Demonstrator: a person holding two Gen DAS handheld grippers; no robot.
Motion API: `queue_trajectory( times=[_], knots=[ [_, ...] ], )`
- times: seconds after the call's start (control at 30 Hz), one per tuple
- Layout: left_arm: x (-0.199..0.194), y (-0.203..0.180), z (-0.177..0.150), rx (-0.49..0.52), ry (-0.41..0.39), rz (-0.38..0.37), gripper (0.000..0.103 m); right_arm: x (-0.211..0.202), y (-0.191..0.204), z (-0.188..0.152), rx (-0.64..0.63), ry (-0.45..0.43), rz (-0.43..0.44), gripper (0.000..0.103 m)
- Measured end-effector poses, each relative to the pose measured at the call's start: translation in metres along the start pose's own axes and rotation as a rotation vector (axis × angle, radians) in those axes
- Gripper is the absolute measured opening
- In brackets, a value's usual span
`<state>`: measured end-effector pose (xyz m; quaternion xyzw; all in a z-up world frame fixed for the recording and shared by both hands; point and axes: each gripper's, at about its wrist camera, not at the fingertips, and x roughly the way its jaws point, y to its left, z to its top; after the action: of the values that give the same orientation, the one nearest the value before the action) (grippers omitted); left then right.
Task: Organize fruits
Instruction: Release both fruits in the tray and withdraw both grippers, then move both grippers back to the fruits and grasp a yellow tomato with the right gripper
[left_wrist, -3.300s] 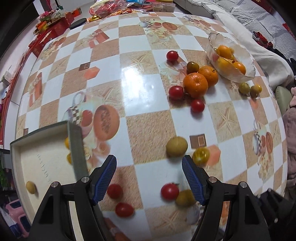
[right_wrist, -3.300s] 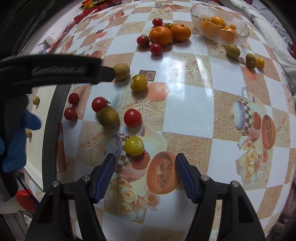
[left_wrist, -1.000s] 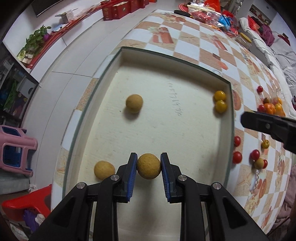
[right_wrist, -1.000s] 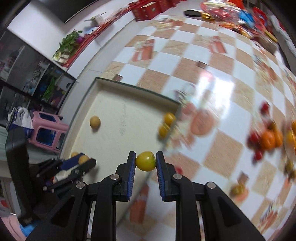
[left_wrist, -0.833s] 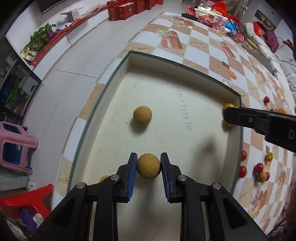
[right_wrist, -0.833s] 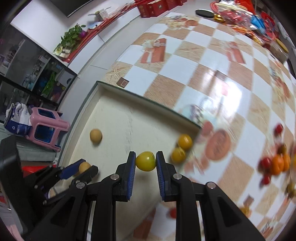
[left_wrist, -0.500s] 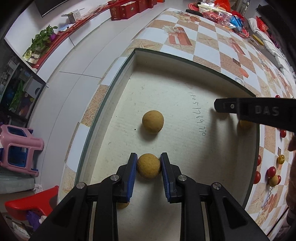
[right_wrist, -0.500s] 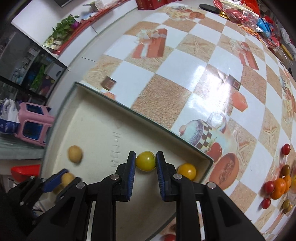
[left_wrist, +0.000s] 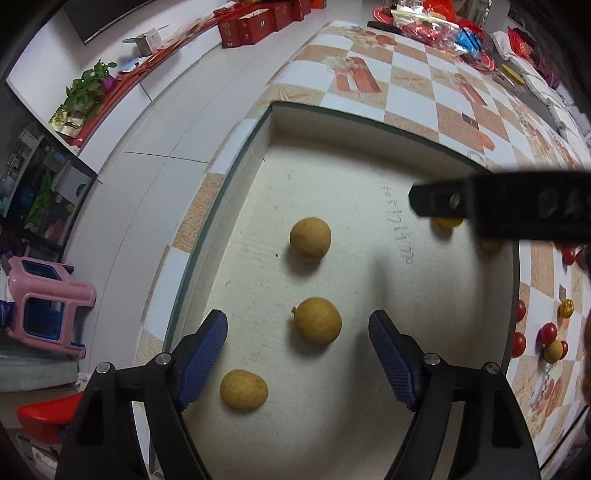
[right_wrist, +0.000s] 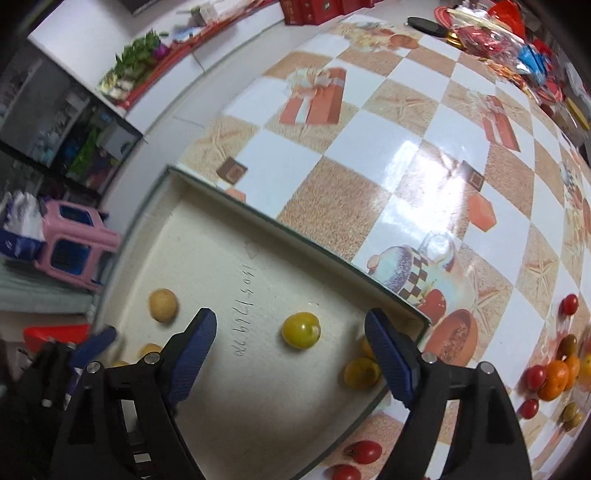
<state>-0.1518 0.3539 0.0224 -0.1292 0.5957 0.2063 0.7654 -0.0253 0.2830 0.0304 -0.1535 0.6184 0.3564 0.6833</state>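
A cream tray (left_wrist: 369, 140) with a dark green rim lies on the checked table. My left gripper (left_wrist: 297, 354) is open over it, with a tan round fruit (left_wrist: 317, 321) lying loose between the fingers. Two more tan fruits (left_wrist: 309, 239) (left_wrist: 243, 389) lie in the tray. My right gripper (right_wrist: 290, 354) is open over the tray (right_wrist: 207, 236), with a yellow tomato (right_wrist: 301, 329) lying loose between the fingers. More yellow tomatoes (right_wrist: 360, 373) sit by the tray's right wall.
Red tomatoes (right_wrist: 364, 452) lie on the table just outside the tray. A cluster of oranges and tomatoes (right_wrist: 552, 374) sits at the far right. The table edge runs close along the tray's left side, with a pink stool (left_wrist: 44, 295) on the floor below.
Both grippers have opened. The left has let go of the tan fruit and the right of the yellow tomato; both fruits now rest on the tray floor.
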Motion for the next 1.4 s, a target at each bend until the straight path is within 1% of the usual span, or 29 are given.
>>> queue_trajectory(
  times=[0.03, 0.07, 0.17, 0.27, 0.43, 0.6, 0.73, 0.87, 1.0, 1.1, 1.17, 1.23, 1.3, 1.33, 1.37, 1.4],
  knots=[
    [-0.001, -0.001, -0.001, 0.007, 0.004, 0.003, 0.080, -0.005, -0.003, -0.001, 0.021, -0.002, 0.011, 0.088],
    [-0.002, -0.002, -0.002, 0.012, 0.008, 0.003, 0.080, -0.009, -0.006, -0.003, 0.036, -0.004, 0.020, 0.094],
    [-0.008, -0.007, -0.007, 0.035, 0.012, 0.008, 0.080, -0.032, -0.016, -0.010, 0.068, -0.043, 0.038, 0.103],
    [-0.015, -0.016, -0.013, 0.066, 0.018, 0.019, 0.080, -0.050, -0.025, -0.019, 0.092, -0.071, 0.026, 0.103],
    [-0.026, -0.038, -0.021, 0.116, 0.028, -0.002, 0.080, -0.074, -0.045, -0.040, 0.166, -0.098, 0.007, 0.103],
    [-0.040, -0.068, -0.026, 0.190, 0.018, -0.027, 0.080, -0.091, -0.080, -0.083, 0.283, -0.097, -0.016, 0.103],
    [-0.048, -0.096, -0.027, 0.248, 0.010, -0.051, 0.080, -0.094, -0.110, -0.123, 0.368, -0.065, -0.049, 0.103],
    [-0.052, -0.119, -0.026, 0.292, 0.005, -0.066, 0.080, -0.092, -0.138, -0.155, 0.431, -0.028, -0.097, 0.103],
    [-0.055, -0.136, -0.030, 0.333, 0.002, -0.073, 0.080, -0.085, -0.160, -0.171, 0.475, -0.006, -0.125, 0.103],
    [-0.054, -0.144, -0.033, 0.356, 0.006, -0.078, 0.080, -0.079, -0.167, -0.171, 0.477, -0.006, -0.134, 0.103],
    [-0.054, -0.149, -0.035, 0.368, 0.008, -0.092, 0.080, -0.076, -0.168, -0.168, 0.466, -0.016, -0.140, 0.100],
    [-0.054, -0.155, -0.038, 0.382, 0.006, -0.099, 0.080, -0.071, -0.169, -0.164, 0.458, -0.022, -0.134, 0.100],
    [-0.054, -0.161, -0.040, 0.395, 0.002, -0.104, 0.080, -0.068, -0.169, -0.161, 0.447, -0.031, -0.123, 0.096],
    [-0.054, -0.164, -0.041, 0.401, 0.001, -0.111, 0.080, -0.066, -0.169, -0.158, 0.437, -0.033, -0.120, 0.084],
    [-0.054, -0.167, -0.042, 0.406, 0.002, -0.118, 0.080, -0.064, -0.167, -0.156, 0.426, -0.028, -0.121, 0.069],
    [-0.054, -0.169, -0.043, 0.411, 0.003, -0.123, 0.080, -0.060, -0.166, -0.154, 0.414, -0.019, -0.119, 0.065]
  ],
)
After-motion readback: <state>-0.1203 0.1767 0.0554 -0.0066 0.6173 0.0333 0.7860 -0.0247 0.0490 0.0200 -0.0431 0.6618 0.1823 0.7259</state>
